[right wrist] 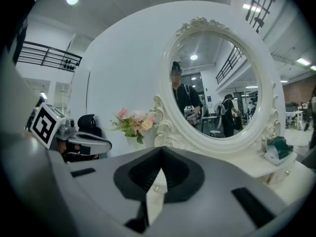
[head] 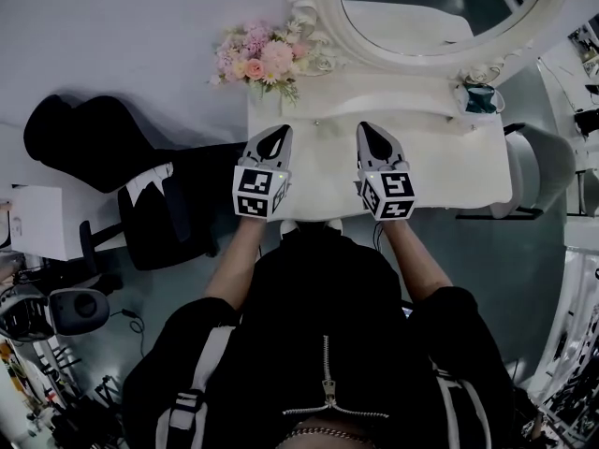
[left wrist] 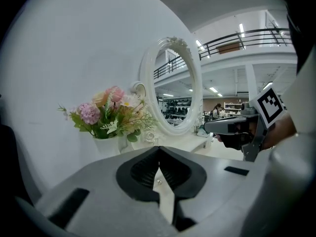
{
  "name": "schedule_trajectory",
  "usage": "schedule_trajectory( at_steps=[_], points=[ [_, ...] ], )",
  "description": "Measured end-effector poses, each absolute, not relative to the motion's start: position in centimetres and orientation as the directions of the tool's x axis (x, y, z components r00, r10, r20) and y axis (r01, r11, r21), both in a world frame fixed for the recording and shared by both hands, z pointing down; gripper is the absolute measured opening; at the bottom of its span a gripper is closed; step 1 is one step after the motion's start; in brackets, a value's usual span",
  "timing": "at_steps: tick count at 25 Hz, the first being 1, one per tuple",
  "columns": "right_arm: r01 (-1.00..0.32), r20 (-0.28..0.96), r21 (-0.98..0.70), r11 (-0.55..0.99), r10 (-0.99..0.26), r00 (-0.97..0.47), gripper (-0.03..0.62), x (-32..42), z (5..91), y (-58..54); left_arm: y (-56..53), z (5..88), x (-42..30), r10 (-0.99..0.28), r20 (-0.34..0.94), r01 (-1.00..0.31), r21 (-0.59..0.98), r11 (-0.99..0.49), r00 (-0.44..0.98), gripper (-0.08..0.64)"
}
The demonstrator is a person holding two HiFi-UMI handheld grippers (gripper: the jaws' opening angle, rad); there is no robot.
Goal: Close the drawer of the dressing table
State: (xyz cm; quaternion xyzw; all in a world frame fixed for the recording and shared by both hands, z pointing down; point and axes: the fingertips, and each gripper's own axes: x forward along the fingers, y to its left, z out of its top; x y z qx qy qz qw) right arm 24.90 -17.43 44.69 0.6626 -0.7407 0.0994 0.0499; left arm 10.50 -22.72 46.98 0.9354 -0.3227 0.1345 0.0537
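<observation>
Gleaming white ornate dressing table (head: 440, 157)

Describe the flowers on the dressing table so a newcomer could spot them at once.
Find the white dressing table with its oval mirror. At the tabletop's back left corner, beside the mirror frame, stands a bouquet in a white vase. It is the only pink, cream and green thing there; the small teal item sits at the opposite corner.
</observation>
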Motion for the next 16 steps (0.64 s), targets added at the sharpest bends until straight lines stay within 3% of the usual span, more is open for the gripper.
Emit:
schedule_trajectory(
  at_steps=[16],
  points=[
    [-0.99,0.225,-0.1,0.1,-0.967,-0.121,0.0,24.66,45.54,-16.88,-22.42,47.49,10.59,-0.583,0.295,-0.616,0.026,-0.787,0.757,0.006]
  ],
)
